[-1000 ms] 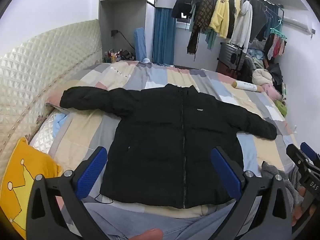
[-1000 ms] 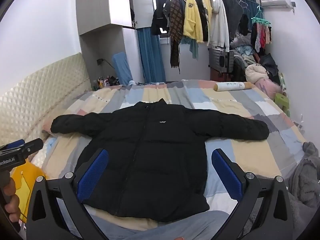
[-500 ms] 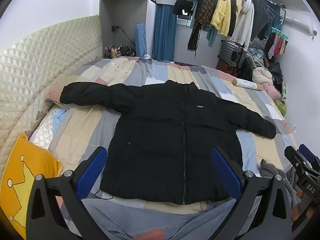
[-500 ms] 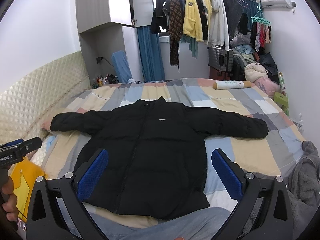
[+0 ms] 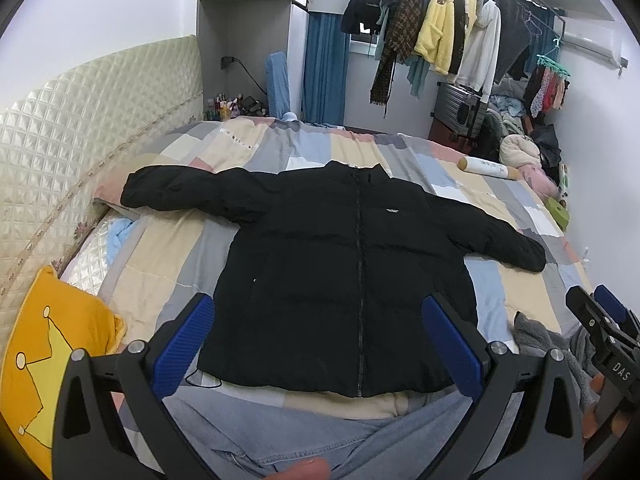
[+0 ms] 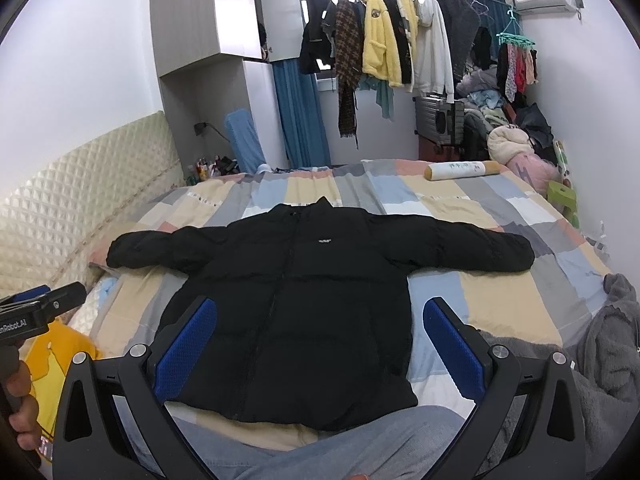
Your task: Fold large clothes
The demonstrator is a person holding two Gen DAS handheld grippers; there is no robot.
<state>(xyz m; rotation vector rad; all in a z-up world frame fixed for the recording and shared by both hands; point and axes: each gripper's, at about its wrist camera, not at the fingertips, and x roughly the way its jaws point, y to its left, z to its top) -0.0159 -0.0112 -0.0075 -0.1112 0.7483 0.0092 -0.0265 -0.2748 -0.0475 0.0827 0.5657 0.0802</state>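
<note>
A black puffer jacket (image 5: 344,264) (image 6: 296,296) lies flat and zipped on the patchwork bedspread (image 5: 168,256), front up, both sleeves spread out to the sides. My left gripper (image 5: 318,340) hovers open above the jacket's hem, holding nothing. My right gripper (image 6: 320,342) is open too, above the hem and a little to the right. Each gripper shows at the edge of the other's view: the right one (image 5: 600,320) at far right, the left one (image 6: 44,308) at far left. A person's jeans-clad legs (image 5: 304,436) are at the bed's near edge.
A quilted headboard (image 5: 80,128) runs along the left. A yellow pillow (image 5: 48,360) lies near left, a grey fleece (image 6: 600,360) near right. A rolled white bundle (image 6: 460,170) rests at the bed's far side. Hanging clothes (image 6: 380,52) and a suitcase (image 6: 440,124) stand beyond.
Both grippers have drifted slightly, so the jacket sits a little lower and nearer in view. The jacket itself has not moved, and both stay open.
</note>
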